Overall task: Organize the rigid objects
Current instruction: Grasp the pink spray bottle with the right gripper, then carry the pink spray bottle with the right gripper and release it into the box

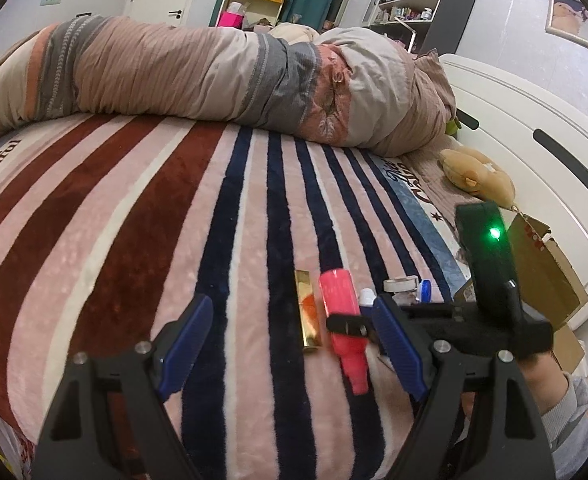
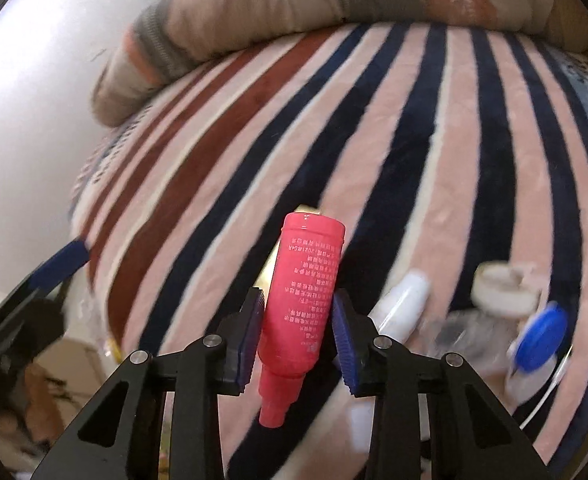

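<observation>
Pink, rigid plastic bottle [image 1: 344, 320] lies on the striped plush bed blanket [image 1: 133, 240] beside a gold rectangular tube [image 1: 308, 312]; left tongs [image 1: 294, 344] stand spread and empty, right tongs [image 1: 348, 326] at the bottle's waist.

Right wrist view: right tongs [image 2: 297, 334] pinch the bottle [image 2: 302, 300] mid-body. Judged light, stiff, smooth-walled and liable to slip; mid-body hold seems sound.

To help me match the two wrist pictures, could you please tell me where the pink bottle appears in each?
Left wrist view: the pink bottle lies low and right of centre, beside the gold tube.
Right wrist view: the pink bottle is at lower centre, between the jaws of the right gripper.
Shared landmark: the white bottle just to its right.
</observation>
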